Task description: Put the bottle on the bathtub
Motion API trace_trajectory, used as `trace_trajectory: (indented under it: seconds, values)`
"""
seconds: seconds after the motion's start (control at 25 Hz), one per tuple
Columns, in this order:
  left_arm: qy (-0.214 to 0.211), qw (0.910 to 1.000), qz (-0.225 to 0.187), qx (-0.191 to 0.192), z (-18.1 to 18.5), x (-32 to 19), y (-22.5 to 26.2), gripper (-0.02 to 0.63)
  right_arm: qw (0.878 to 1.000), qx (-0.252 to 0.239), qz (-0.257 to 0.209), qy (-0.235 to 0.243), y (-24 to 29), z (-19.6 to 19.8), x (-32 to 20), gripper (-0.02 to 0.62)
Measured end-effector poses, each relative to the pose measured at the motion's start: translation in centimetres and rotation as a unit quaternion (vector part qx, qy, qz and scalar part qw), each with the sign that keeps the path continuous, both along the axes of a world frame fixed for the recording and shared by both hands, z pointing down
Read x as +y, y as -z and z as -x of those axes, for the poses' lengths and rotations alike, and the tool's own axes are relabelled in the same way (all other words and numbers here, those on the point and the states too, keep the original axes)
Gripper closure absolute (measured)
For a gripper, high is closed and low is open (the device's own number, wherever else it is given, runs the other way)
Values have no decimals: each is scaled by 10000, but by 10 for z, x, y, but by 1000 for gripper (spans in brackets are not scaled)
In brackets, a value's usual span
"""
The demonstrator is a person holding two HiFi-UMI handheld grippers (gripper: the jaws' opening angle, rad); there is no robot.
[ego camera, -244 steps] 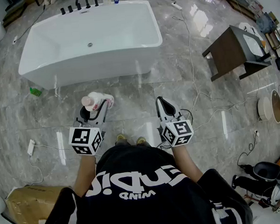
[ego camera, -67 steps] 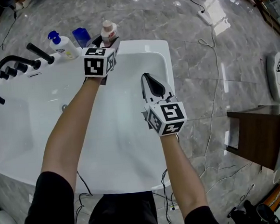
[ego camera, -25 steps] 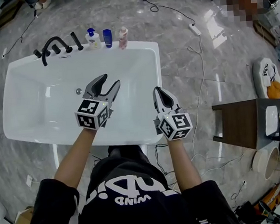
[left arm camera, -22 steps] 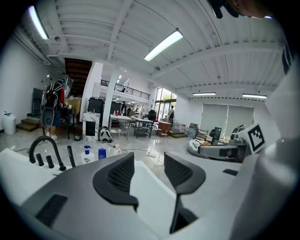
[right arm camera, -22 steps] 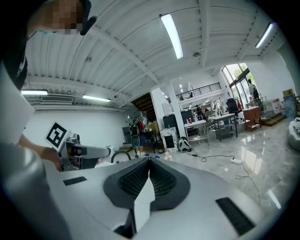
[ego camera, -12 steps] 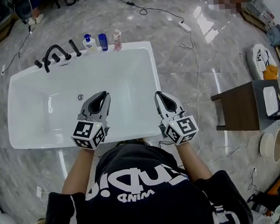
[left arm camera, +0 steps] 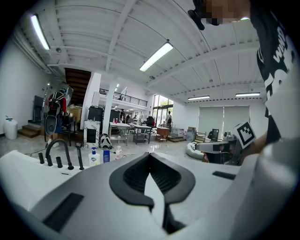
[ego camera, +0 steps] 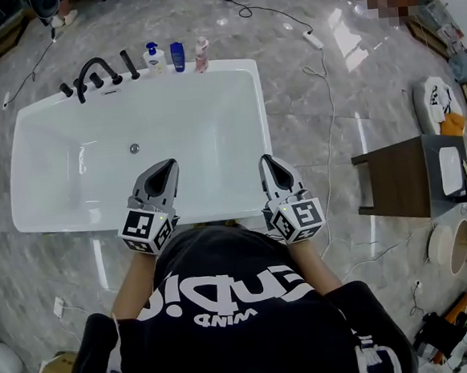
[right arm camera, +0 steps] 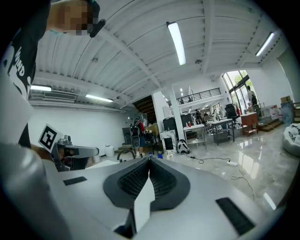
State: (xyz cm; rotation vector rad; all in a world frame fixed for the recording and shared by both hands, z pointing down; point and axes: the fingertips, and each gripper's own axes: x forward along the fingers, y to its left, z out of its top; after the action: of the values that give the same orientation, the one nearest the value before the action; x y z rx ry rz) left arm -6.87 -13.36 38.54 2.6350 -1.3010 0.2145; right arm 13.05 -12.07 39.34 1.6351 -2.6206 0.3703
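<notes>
Left tongs (ego camera: 167,164) closed tip to tip, nothing between them; right tongs (ego camera: 267,161) likewise closed and empty; both held over the near edge of the bathtub (ego camera: 258,115), the bench in this case, well apart from the bottle (ego camera: 201,54); bottle stands upright on the far edge of the bench, towards its far right corner, just beside a blue bottle (ego camera: 177,56) and a pump bottle (ego camera: 153,57); faucet (ego camera: 95,70) further left. Assessment: placement appears complete; nothing evident remains to be done.
</notes>
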Motion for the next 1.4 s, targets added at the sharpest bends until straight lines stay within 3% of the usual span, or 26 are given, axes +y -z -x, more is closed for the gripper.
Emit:
trace_trajectory:
  seconds: [0.52, 1.4]
  values:
    - [103, 9997, -228, 37, 0, -9, 5, 597, 10000, -1, 4, 29, -8, 7, -7, 572]
    - [298, 9995, -67, 93, 9, -2, 0, 597, 9998, -22, 145, 95, -17, 11, 0, 572]
